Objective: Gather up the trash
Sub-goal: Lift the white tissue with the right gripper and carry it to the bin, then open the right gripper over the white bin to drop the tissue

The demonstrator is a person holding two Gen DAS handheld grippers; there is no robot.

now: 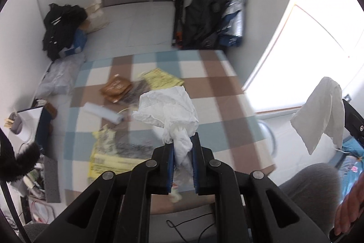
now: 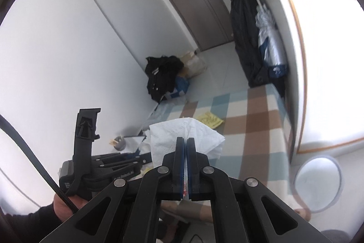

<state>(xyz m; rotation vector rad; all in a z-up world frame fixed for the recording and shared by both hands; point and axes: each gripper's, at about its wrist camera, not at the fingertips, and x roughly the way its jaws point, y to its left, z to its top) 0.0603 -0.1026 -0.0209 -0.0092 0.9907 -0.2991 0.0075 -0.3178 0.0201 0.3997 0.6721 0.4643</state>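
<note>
Checked table [image 1: 227, 83] below: left tongs [image 1: 183, 147] clamp crumpled tissue [image 1: 168, 106]; right tongs [image 2: 187, 145] pinch flat tissue [image 2: 182, 131]; wrappers [image 1: 116, 88] visible left view only.

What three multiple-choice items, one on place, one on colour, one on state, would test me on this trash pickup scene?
1. Where does the brown packet lie?
A. on the checked cloth
B. on the floor
C. in a bin

2. What colour is the printed flyer?
A. red
B. yellow
C. green

3. What is the left hand-held gripper doing?
A. open, empty
B. shut, empty
C. shut on a crumpled tissue

Answers:
1 A, it rests on the checks.
2 B, the sheet is yellow.
3 C, tissue is bunched between the pads.
</note>
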